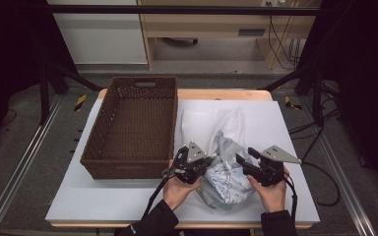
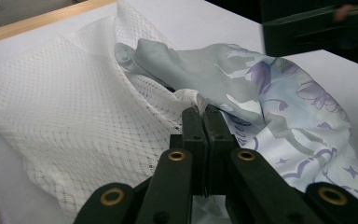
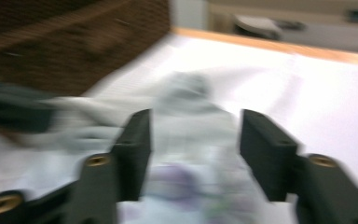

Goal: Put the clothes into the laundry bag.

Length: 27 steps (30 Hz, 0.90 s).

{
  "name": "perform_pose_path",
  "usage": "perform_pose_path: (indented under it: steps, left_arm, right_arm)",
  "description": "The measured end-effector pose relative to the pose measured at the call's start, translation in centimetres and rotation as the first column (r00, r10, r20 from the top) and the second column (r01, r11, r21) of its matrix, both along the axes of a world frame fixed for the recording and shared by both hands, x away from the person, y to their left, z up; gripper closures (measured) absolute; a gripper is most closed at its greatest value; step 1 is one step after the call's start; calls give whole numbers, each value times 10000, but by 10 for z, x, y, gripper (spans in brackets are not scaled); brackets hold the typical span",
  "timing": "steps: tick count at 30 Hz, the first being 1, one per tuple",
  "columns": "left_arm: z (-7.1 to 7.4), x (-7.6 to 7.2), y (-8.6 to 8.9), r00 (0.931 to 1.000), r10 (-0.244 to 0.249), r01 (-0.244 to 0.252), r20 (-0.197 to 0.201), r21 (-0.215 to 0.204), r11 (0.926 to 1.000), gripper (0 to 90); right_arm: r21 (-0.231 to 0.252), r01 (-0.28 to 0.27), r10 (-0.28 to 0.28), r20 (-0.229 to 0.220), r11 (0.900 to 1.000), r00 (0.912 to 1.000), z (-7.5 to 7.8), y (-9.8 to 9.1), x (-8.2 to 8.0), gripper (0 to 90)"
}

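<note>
One white mesh laundry bag (image 1: 204, 125) lies flat on the white surface (image 1: 285, 128), and one grey cloth printed with purple flowers (image 1: 224, 179) sticks out of its near end, at about six o'clock. One dark brown woven basket (image 1: 135, 128) stands at nine o'clock from the bag, just beside it. The bag's long axis runs from twelve to six, with the mouth toward the person. Dark script on the cloth is too small to read. The left gripper (image 2: 204, 112) has its fingers together, clamped on the bag's mouth edge. The right gripper (image 3: 193, 140) has its fingers apart, with the blurred cloth between them, unpinched.
</note>
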<state>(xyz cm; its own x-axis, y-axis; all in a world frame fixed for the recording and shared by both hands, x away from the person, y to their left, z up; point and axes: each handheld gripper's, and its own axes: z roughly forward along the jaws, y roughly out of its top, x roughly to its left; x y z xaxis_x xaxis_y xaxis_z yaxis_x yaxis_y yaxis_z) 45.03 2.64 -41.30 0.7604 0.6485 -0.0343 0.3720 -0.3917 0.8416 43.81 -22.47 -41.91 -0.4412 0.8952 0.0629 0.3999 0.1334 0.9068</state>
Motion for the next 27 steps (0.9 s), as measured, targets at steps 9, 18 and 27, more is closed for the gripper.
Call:
perform_pose_path:
  steps: [9,18,27]
  left_arm:
    - [-1,3,2,9999,23,-23,-110,31,10000,889]
    - [6,9,2,9996,215,-217,-202,-103,9997,889]
    - [28,11,-1,9995,320,-319,24,-424,9986,889]
  right_arm:
    - [-717,-284,142,-1912,9970,9814,-37,12,38,758]
    - [799,-2895,2918,-188,9538,9563,-2,11,-9,882]
    - [315,-4687,4697,-479,8828,8815,-15,53,-27,880]
